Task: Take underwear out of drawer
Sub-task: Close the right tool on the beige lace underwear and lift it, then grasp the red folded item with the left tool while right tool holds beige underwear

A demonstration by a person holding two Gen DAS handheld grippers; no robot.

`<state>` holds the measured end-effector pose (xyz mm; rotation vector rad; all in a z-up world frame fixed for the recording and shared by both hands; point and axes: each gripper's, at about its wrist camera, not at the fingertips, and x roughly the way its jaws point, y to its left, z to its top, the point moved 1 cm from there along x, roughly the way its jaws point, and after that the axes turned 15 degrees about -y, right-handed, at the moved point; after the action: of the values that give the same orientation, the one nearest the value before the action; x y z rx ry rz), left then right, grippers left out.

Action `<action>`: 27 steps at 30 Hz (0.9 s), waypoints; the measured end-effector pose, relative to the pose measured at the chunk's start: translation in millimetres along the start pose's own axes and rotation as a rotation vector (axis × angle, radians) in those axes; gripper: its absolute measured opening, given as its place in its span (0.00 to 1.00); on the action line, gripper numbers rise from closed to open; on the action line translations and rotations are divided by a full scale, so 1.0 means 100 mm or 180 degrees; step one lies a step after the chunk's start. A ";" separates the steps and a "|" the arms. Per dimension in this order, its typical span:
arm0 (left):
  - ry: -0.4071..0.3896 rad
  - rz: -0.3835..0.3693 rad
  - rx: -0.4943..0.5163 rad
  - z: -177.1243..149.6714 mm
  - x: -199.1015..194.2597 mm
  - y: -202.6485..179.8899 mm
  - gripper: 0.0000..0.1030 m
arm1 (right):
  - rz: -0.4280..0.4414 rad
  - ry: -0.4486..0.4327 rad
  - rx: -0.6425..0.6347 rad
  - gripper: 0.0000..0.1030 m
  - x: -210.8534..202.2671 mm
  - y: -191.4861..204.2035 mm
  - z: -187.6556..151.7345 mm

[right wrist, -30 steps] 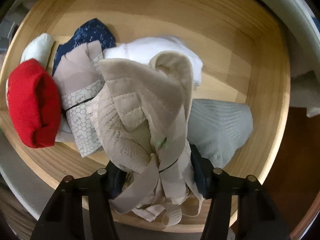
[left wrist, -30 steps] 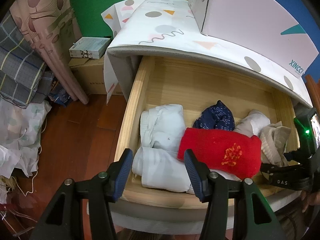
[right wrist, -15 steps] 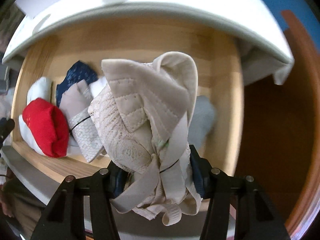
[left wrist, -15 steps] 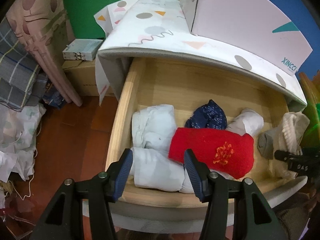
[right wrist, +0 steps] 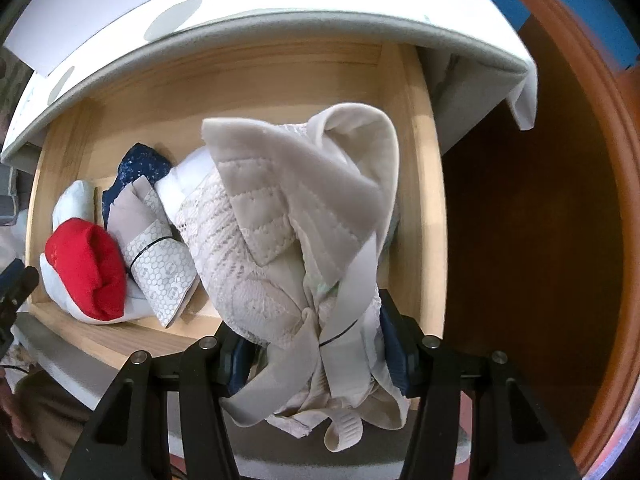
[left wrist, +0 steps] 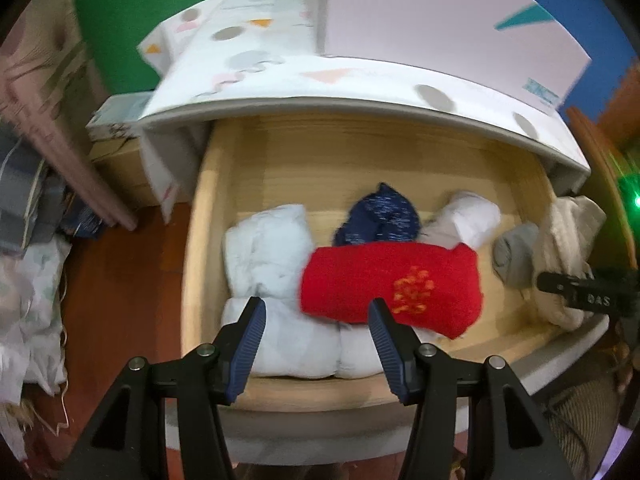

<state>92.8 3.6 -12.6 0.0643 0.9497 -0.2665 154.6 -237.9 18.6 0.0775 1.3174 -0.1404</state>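
Observation:
The wooden drawer (left wrist: pixel 200 216) stands pulled out under a white patterned top. In it lie white folded garments (left wrist: pixel 272 248), a red piece with orange embroidery (left wrist: pixel 384 280), a dark blue piece (left wrist: pixel 380 216), a white roll (left wrist: pixel 468 216) and a grey one (left wrist: pixel 512 256). My right gripper (right wrist: pixel 316 344) is shut on a beige lace bra (right wrist: pixel 296 208), held up above the drawer's right end (right wrist: pixel 416 200); the same bra (left wrist: pixel 568 240) shows at the right edge of the left wrist view. My left gripper (left wrist: pixel 316 320) hangs open over the drawer's front, nothing between its fingers.
A patterned white box (left wrist: pixel 440 20) sits on the cabinet top. Left of the drawer are a cardboard box (left wrist: pixel 116 152), a pink curtain (left wrist: pixel 52 120) and piled cloth (left wrist: pixel 28 288) on a red-brown floor. A brown wooden panel (right wrist: pixel 560 200) stands right of the drawer.
My right gripper has lifted the beige bra up and away to the right, out of the drawer's pile. The left view has tilted a little; its gripper stays open.

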 end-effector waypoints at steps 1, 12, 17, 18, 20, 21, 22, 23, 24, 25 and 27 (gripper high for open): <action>0.0004 -0.0019 0.0047 0.01 0.01 -0.03 0.53 | 0.0029 0.0027 0.0011 0.49 0.01 0.00 0.00; 0.0267 -0.0417 0.0242 0.32 0.17 -0.32 0.66 | 0.0016 0.0039 -0.0018 0.50 0.00 0.05 0.02; 0.0361 -0.0429 0.0386 0.44 0.31 -0.42 0.68 | 0.0021 0.0035 0.0028 0.50 0.03 0.07 0.00; 0.0391 -0.0433 0.0396 0.47 0.35 -0.44 0.68 | 0.0026 0.0037 0.0037 0.50 0.03 0.07 -0.01; 0.0458 -0.0495 0.0389 0.49 0.41 -0.46 0.69 | 0.0032 0.0044 0.0051 0.50 0.04 0.07 -0.01; 0.0494 -0.0548 0.0377 0.48 0.43 -0.47 0.70 | 0.0033 0.0045 0.0055 0.50 0.04 0.07 -0.01; 0.0549 -0.0598 0.0375 0.48 0.48 -0.49 0.71 | 0.0037 0.0048 0.0062 0.50 0.04 0.07 -0.01; 0.0603 -0.0610 0.0397 0.47 0.52 -0.52 0.71 | 0.0039 0.0047 0.0066 0.50 0.04 0.07 -0.01; 0.0643 -0.0618 0.0440 0.45 0.56 -0.55 0.71 | 0.0041 0.0047 0.0069 0.50 0.04 0.07 0.00; 0.0673 -0.0618 0.0475 0.43 0.59 -0.57 0.71 | 0.0044 0.0049 0.0071 0.50 0.04 0.07 -0.01; 0.0737 -0.0620 0.0548 0.37 0.65 -0.61 0.76 | 0.0054 0.0054 0.0076 0.50 0.05 0.06 -0.01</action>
<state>142.0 -74.4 -39.7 0.1638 1.1636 -0.5294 156.0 -231.8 13.3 0.1104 1.3318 -0.1414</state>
